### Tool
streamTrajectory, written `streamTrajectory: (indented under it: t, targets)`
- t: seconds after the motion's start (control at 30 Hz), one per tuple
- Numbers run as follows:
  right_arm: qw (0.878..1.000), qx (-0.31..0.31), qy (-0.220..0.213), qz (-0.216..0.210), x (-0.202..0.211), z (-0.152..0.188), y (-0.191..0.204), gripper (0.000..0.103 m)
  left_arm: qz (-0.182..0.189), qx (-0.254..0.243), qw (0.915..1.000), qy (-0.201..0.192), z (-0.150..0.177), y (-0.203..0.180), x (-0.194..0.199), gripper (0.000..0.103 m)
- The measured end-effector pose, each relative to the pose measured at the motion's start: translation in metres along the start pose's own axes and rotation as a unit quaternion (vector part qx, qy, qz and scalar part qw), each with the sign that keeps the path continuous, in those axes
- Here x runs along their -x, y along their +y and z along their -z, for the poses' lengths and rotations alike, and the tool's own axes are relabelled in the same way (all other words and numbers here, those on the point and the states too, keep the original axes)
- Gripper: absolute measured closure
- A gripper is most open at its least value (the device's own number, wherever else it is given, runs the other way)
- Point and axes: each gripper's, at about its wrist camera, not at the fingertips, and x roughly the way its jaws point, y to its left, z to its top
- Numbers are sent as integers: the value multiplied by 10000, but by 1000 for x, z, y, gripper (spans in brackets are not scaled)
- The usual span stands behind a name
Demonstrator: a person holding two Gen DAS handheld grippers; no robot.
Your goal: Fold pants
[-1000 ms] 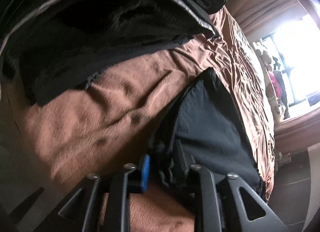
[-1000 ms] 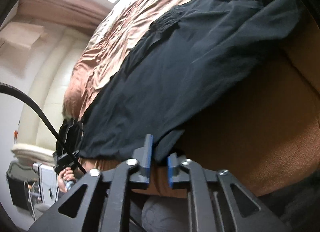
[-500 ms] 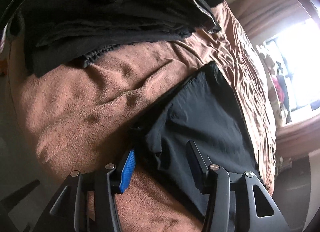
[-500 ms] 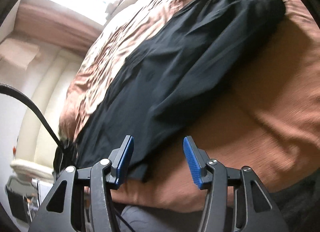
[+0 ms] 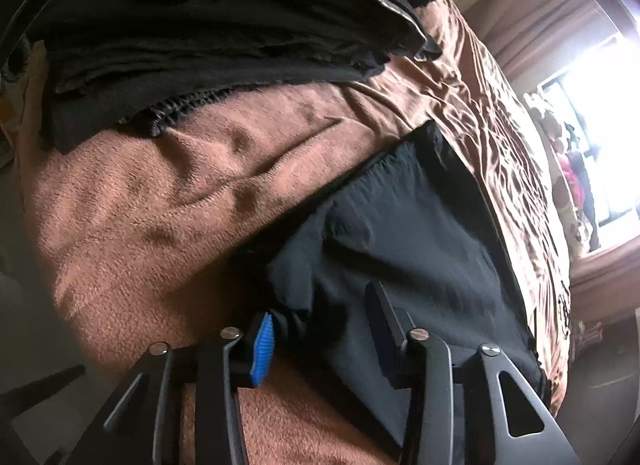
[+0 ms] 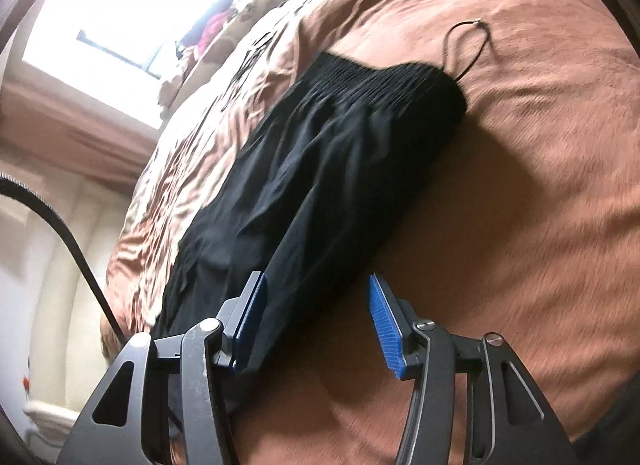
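Black pants [image 6: 320, 169] lie lengthwise on the brown blanket [image 6: 540, 185], folded leg on leg. Their gathered waistband [image 6: 380, 77] is at the far end, with a drawstring loop [image 6: 468, 45] trailing off it. My right gripper [image 6: 316, 317] stands open over the near long edge of the pants; its left finger overlaps the cloth and nothing is pinched. In the left wrist view the other end of the pants [image 5: 420, 233] reaches between the fingers of my left gripper [image 5: 320, 309]. Its jaws are closing, with a bunched corner of cloth by the blue pad [image 5: 262, 345], and the gap is still wide.
A stack of dark folded clothes [image 5: 220, 25] sits on the blanket beyond the left gripper. A shiny brown quilt [image 5: 500, 125] covers the far side of the bed towards a bright window [image 6: 120, 17]. A black cable [image 6: 80, 257] hangs at the left of the right wrist view.
Both grippers were shut on the pants' edge and have let go. The right one slid along the edge towards the waistband and rolled. The left jaws opened wide, then narrowed a little.
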Motion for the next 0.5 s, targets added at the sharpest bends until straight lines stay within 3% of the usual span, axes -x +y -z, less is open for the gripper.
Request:
streamTrajectory:
  t: [0.23, 0.37, 0.43, 0.5]
  targets:
    - [9990, -423, -109, -38, -20, -18, -19, 53, -67, 93, 9999, -62, -1, 2, 1, 67]
    - [9977, -572, -279, -253, -23, -19, -30, 54, -122, 178, 9997, -90, -3, 8, 3, 81]
    - [9974, -591, -379, -156, -20, -20, -33, 77, -124, 236, 9996, -88, -4, 12, 4, 89]
    - [9979, -559, -338, -51, -19, -19, -34, 85, -71, 241, 9997, -76, -5, 14, 6, 94]
